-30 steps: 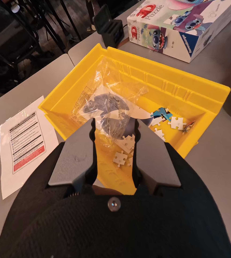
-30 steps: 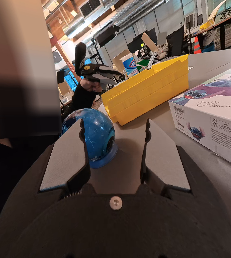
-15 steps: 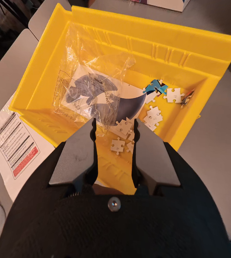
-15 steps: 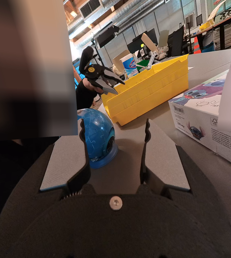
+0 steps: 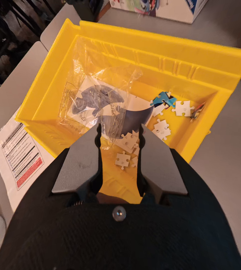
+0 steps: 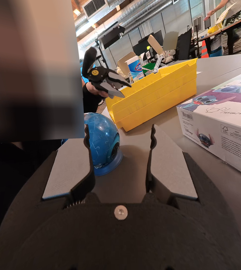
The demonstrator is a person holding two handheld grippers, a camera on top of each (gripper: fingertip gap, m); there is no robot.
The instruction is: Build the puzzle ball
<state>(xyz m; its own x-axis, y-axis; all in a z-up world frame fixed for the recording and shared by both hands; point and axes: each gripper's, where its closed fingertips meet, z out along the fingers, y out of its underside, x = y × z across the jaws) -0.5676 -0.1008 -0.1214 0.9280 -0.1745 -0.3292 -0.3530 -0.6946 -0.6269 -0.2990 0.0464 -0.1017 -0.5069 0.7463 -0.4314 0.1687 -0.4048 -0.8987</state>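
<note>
A yellow bin [image 5: 146,48] holds several loose white-backed puzzle pieces [image 5: 161,129], a blue-faced piece [image 5: 163,99] and a clear plastic bag [image 5: 96,100] over a printed sheet. My left gripper [image 5: 119,128] is open and empty, hovering over the bin's near side above the pieces. In the right wrist view the partly built blue puzzle ball [image 6: 102,138] sits on its blue stand on the grey table. My right gripper [image 6: 119,128] is open and empty, low over the table just right of the ball. The left gripper [image 6: 117,89] also shows there over the bin [image 6: 153,99].
The puzzle box [image 6: 219,124] lies right of the ball and behind the bin [image 5: 153,8]. A white instruction sheet [image 5: 19,157] lies left of the bin. A wipes canister [image 6: 136,70] stands behind the bin. A person's sleeve fills the left. One gripper's finger ends stand about 30 cm off the other's.
My left gripper has tilted down and moved over the bin, then drawn back a little. Its jaws stay open. My right gripper and the ball have barely moved.
</note>
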